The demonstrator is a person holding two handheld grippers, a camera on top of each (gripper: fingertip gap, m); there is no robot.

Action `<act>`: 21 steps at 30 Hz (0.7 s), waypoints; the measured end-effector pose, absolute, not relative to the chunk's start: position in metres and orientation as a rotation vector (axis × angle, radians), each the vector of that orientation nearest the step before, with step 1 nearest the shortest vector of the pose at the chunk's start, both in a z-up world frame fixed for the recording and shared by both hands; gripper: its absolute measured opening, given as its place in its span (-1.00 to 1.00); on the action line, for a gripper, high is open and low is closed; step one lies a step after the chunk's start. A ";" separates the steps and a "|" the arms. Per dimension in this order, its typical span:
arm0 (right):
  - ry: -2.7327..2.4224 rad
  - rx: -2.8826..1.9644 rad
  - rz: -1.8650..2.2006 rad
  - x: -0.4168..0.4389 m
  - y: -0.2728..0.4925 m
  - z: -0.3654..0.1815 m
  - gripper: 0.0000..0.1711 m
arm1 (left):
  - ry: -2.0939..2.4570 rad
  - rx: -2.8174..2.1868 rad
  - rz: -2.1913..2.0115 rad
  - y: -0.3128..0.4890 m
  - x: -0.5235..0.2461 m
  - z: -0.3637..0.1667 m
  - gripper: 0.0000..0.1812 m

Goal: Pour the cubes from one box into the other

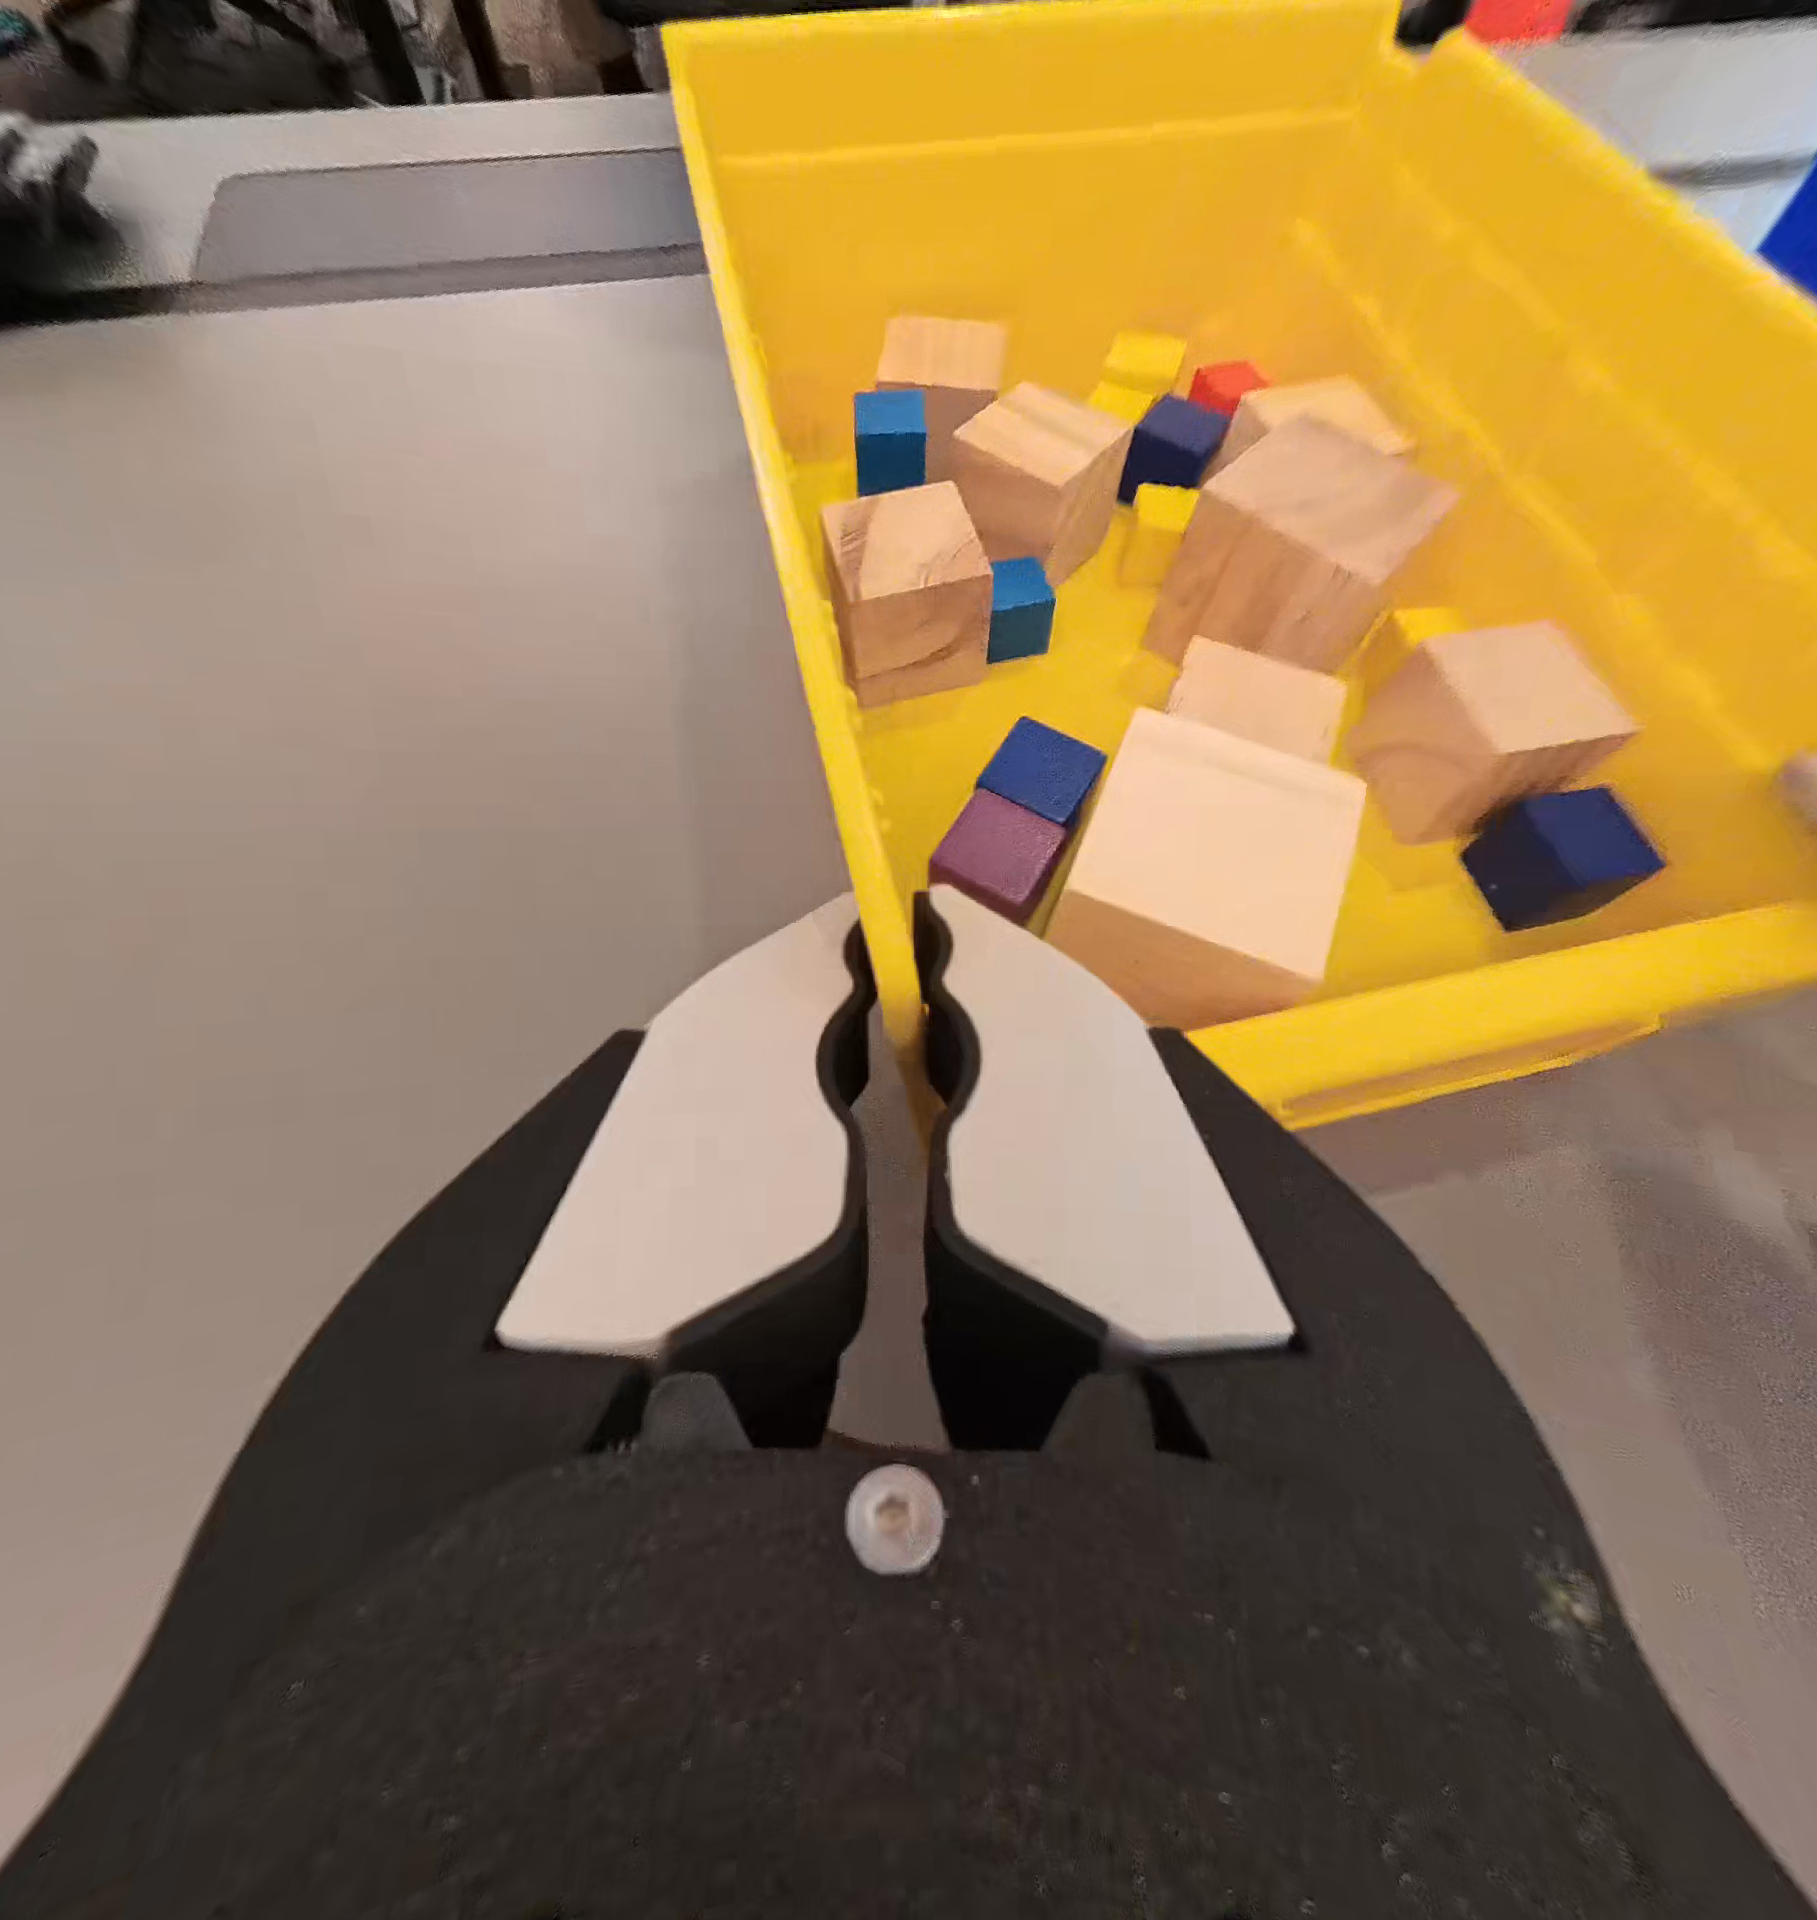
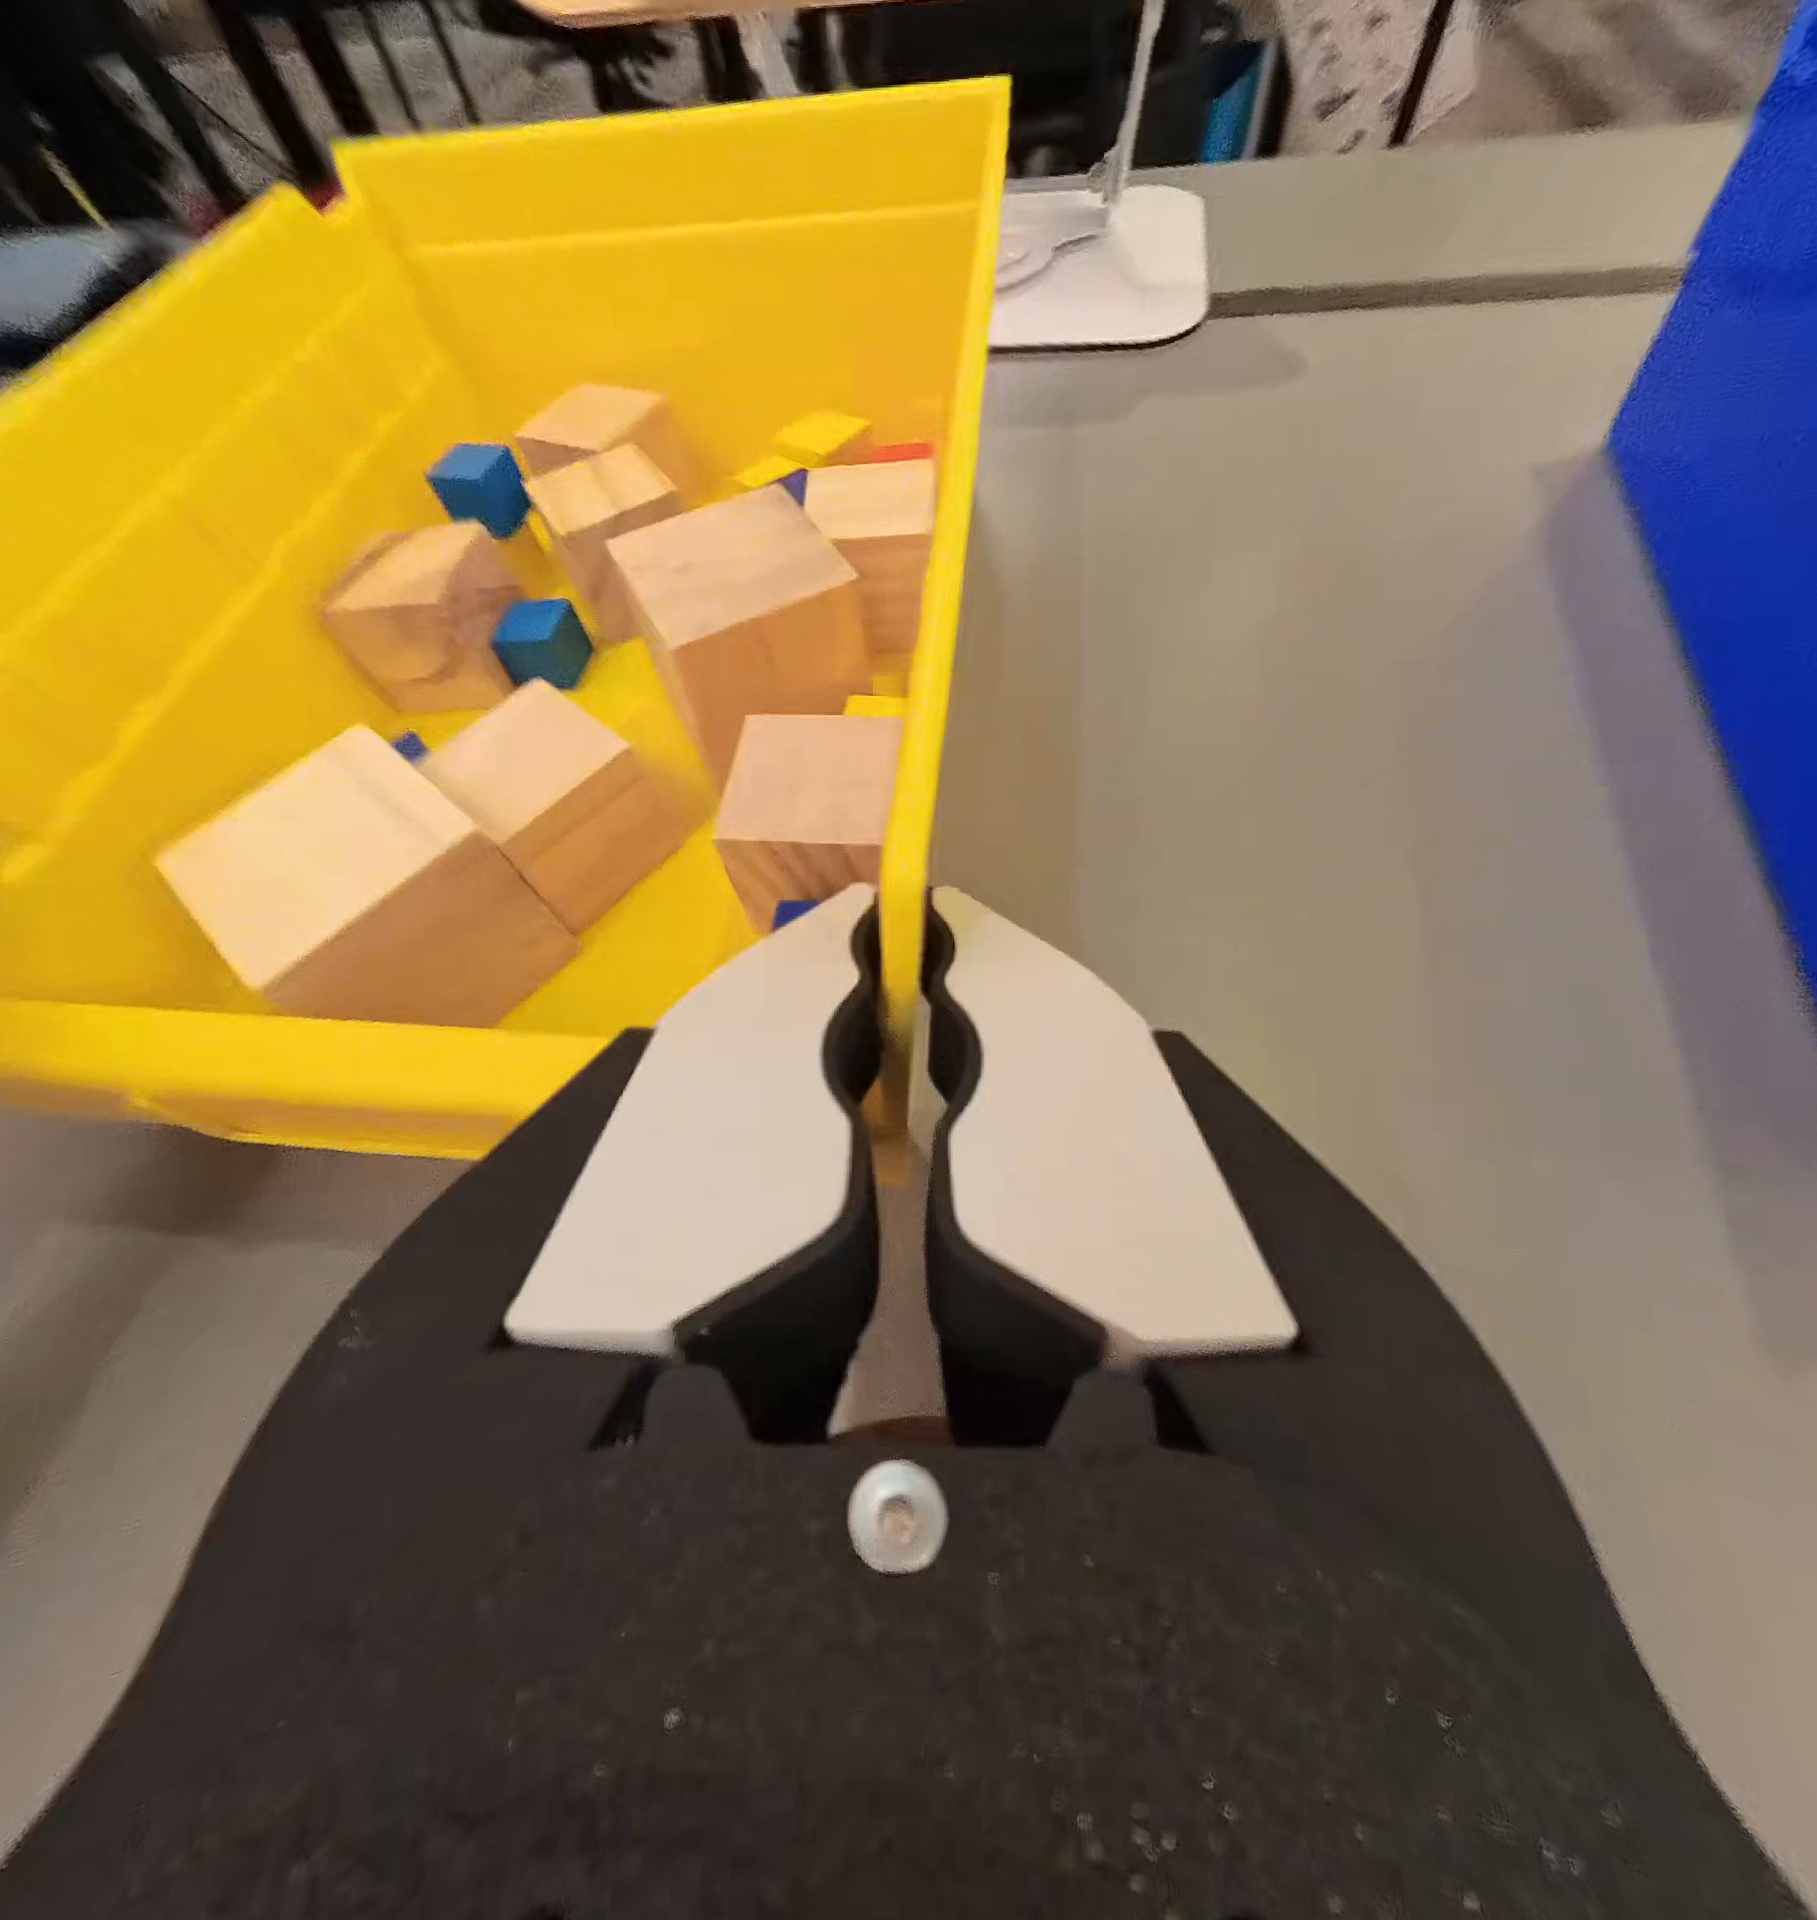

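Clamped on the yellow box's [image 1: 1039,187] left side wall, the left gripper [image 1: 891,925] pinches it near the low front lip; the right gripper [image 2: 902,914] pinches the right wall likewise. Its long axis runs away from both cameras, tall back wall farthest. Wooden and coloured cubes [image 1: 1210,831] lie loose inside (blurred). Only the right wrist view shows the blue box [image 2: 1777,499] broadly, right of the yellow one, over the grey table [image 2: 1299,727].
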State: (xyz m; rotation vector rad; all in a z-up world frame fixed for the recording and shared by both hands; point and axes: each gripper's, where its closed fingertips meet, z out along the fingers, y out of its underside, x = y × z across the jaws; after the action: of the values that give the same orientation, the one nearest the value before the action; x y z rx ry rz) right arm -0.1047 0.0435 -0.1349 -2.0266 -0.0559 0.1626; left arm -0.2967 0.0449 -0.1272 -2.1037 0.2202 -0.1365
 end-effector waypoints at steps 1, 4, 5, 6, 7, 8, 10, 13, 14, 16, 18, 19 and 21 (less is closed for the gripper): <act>-0.068 -2.036 0.108 -0.107 0.041 -0.134 -0.97 | 0.203 -2.099 -0.116 0.045 -0.300 -0.124 -0.95; -0.068 -1.984 0.126 -0.133 0.036 -0.120 -0.97 | 0.160 -2.039 -0.075 0.049 -0.324 -0.104 -0.97; -0.080 -1.970 0.117 -0.144 0.036 -0.115 -0.97 | 0.142 -2.034 -0.079 0.049 -0.335 -0.097 -0.98; -0.092 -1.948 0.114 -0.157 0.036 -0.109 -0.96 | 0.129 -2.031 -0.075 0.049 -0.348 -0.092 -0.98; -0.097 -1.923 0.112 -0.170 0.037 -0.102 -0.96 | 0.121 -2.016 -0.074 0.050 -0.361 -0.087 -0.98; -0.105 -1.899 0.112 -0.185 0.039 -0.097 -0.96 | 0.114 -1.990 -0.074 0.049 -0.376 -0.082 -0.98; -0.136 -1.845 0.093 -0.216 0.042 -0.084 -0.96 | 0.085 -1.956 -0.058 0.047 -0.408 -0.076 -0.98; -0.154 -1.842 0.138 -0.265 0.049 -0.080 -0.96 | 0.046 -1.936 -0.055 0.046 -0.456 -0.073 -0.97; -0.159 -1.855 0.146 -0.279 0.051 -0.083 -0.96 | 0.032 -1.942 -0.056 0.046 -0.470 -0.076 -0.97; -0.163 -1.887 0.147 -0.301 0.056 -0.093 -0.97 | 0.016 -1.965 -0.049 0.048 -0.492 -0.086 -0.98; -0.157 -1.921 0.158 -0.317 0.060 -0.106 -0.97 | 0.020 -1.991 -0.034 0.051 -0.508 -0.095 -0.98; -0.152 -1.937 0.169 -0.322 0.061 -0.112 -0.97 | 0.027 -2.004 -0.029 0.053 -0.514 -0.100 -0.98; -0.179 -1.927 0.174 -0.333 0.061 -0.119 -0.95 | 0.013 -2.031 -0.039 0.058 -0.525 -0.113 -0.97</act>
State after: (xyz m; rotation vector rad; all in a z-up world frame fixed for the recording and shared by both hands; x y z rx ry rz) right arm -0.3331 0.0615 -0.1193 -1.9270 -0.1793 0.1737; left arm -0.5246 0.0582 -0.1130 -2.0310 0.0127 -0.0394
